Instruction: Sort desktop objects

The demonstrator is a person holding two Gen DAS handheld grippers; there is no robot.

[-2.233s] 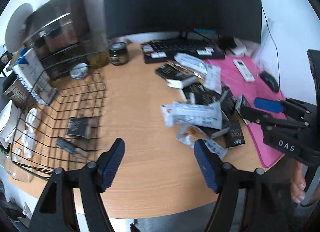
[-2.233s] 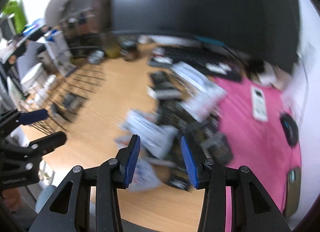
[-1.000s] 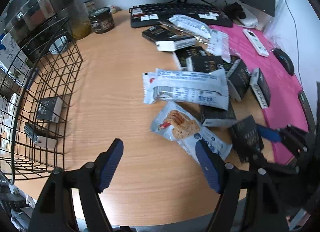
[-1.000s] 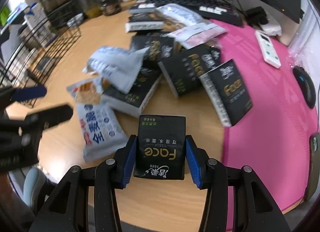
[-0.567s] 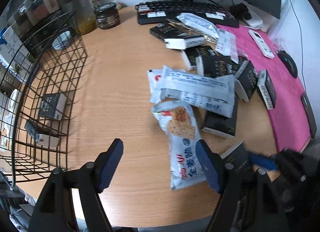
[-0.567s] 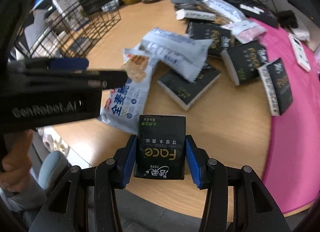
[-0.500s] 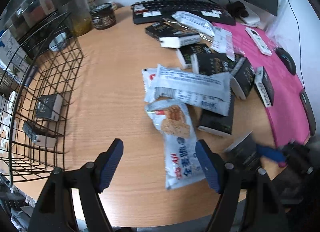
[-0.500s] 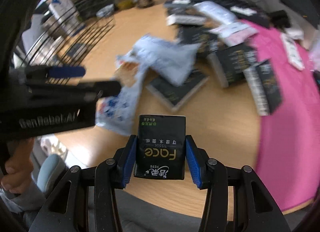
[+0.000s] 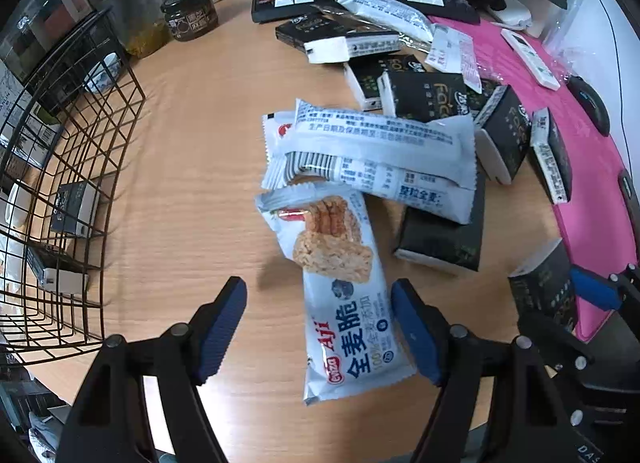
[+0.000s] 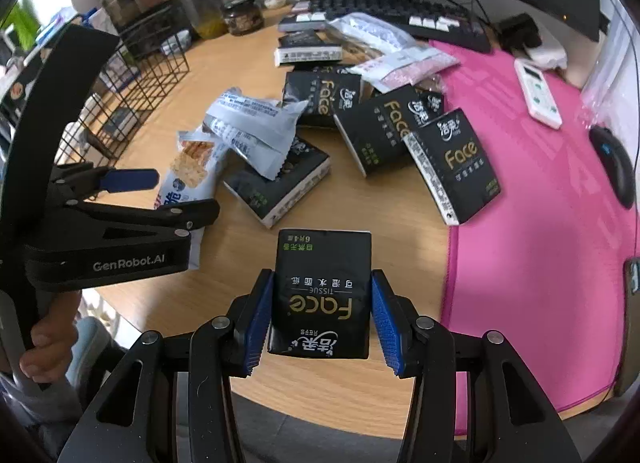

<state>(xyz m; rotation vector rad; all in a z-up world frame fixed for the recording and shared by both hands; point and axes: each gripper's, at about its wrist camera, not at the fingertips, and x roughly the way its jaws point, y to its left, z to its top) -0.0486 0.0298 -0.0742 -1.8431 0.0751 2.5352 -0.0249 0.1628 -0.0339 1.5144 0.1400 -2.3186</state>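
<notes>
Right gripper [image 10: 322, 313] clasps a soft, light tissue pack [image 10: 321, 295] by its sides; left gripper [image 9: 318, 329] gapes over a crinkly snack bag [image 9: 340, 287].

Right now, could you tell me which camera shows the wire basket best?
The left wrist view: the wire basket fills its left side, with small dark packs visible inside. The right wrist view shows only part of it, farther off and partly hidden behind the left hand-held gripper.

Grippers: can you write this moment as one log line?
right gripper: shut on black tissue pack | left gripper: open over white cracker packet | black wire basket: waiting
</notes>
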